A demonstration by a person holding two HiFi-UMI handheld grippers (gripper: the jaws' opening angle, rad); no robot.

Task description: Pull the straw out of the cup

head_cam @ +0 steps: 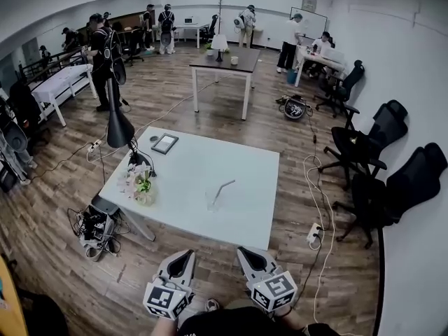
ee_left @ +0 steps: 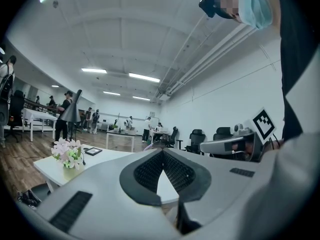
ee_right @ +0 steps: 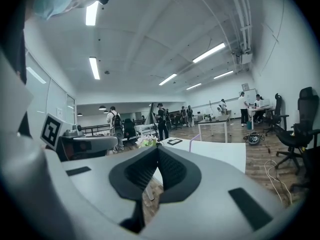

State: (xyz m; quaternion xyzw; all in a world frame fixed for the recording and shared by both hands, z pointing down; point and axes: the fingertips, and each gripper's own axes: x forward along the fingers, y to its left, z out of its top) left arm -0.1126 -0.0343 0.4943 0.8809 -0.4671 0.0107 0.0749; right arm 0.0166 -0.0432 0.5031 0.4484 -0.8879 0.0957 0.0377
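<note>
Open office: desks, swivel chairs, whiteboard, ppl around.

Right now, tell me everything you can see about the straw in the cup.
The straw is thin and pale, tinged lilac in the right gripper view, and looks like plastic. Its lower end sits in a clear cup on the white table, toward the near edge. It leans right and away from the person, with its upper part bent over. Nothing else touches it.

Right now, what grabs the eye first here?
A white table fills mid-frame in the head view, a clear cup with a tilted straw standing alone toward its near side. The left gripper and right gripper hang shut at the bottom edge, short of the table. A black lamp and flowers crowd its left side.
</note>
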